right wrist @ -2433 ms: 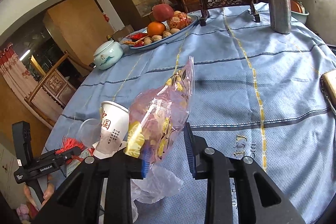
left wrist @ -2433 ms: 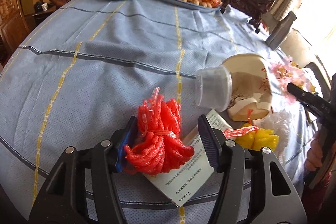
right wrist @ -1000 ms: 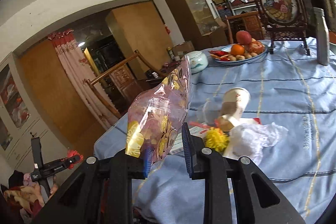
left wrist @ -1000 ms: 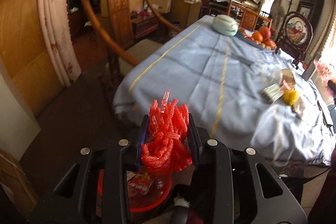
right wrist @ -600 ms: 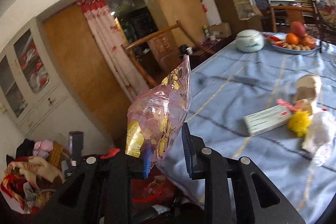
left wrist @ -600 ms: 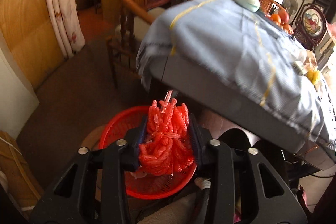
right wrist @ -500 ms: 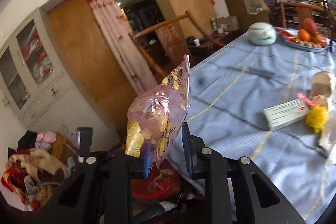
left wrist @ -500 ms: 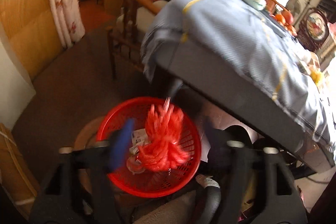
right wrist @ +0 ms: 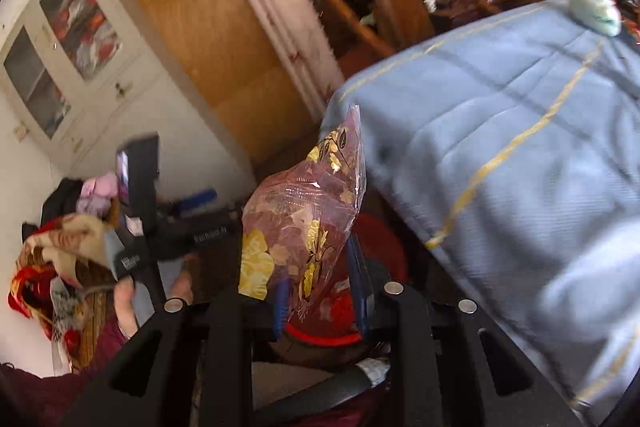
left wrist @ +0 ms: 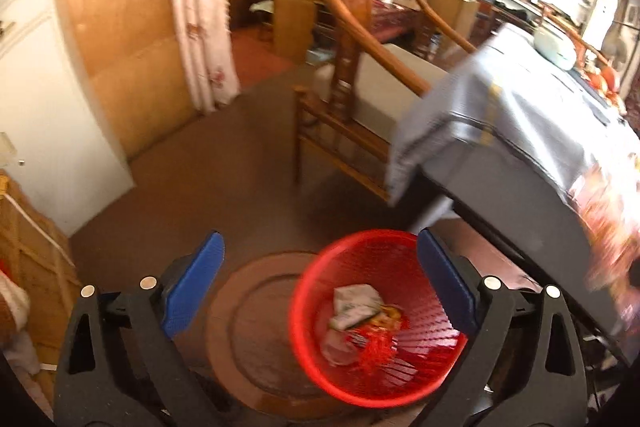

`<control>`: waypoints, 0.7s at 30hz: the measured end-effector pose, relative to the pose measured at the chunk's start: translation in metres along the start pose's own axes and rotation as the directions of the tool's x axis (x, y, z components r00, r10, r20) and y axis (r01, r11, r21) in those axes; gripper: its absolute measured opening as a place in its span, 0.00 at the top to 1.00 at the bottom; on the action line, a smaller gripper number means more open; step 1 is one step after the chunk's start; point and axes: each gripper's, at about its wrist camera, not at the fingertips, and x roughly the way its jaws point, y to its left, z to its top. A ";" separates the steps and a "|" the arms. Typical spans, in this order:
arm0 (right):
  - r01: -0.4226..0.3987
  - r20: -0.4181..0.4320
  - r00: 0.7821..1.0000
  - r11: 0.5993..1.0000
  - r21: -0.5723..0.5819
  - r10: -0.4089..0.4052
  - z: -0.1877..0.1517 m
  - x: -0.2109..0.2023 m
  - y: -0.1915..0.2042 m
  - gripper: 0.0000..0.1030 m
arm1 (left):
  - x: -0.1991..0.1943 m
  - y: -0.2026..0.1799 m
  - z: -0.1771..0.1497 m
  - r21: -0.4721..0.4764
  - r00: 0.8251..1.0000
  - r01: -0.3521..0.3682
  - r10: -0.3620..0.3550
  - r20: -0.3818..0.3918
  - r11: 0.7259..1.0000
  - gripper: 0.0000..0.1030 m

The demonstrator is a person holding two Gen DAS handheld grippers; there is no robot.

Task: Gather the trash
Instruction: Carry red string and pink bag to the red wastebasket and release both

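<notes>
In the left wrist view my left gripper is wide open and empty above the floor. A red mesh waste basket stands below it, holding the red foam netting and crumpled paper. In the right wrist view my right gripper is shut on a pink plastic bag with gold flowers, held upright above the red basket. The left gripper shows there at the left. The bag shows blurred at the right edge of the left wrist view.
The table with the blue cloth stands to the right, its edge overhanging near the basket. A wooden chair stands beyond the basket. A white cabinet and a pile of cloth are at the left.
My left gripper opened and dropped the red netting into the basket. My right gripper carried the pink bag from over the table to above the basket.
</notes>
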 end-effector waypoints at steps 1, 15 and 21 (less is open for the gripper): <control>-0.003 -0.025 1.000 1.000 -0.008 0.003 0.000 0.011 0.004 0.71 | -0.002 0.004 0.000 -0.005 1.000 -0.020 0.020 0.010 1.000 0.09; 0.004 -0.038 0.999 0.999 -0.050 -0.006 0.004 0.034 0.018 0.40 | -0.006 0.016 0.006 0.003 0.996 -0.077 0.076 0.041 0.997 0.07; 0.005 -0.015 1.000 0.998 -0.059 -0.006 0.004 0.024 0.017 0.40 | -0.008 0.008 0.007 0.007 0.998 -0.057 0.056 0.041 0.998 0.07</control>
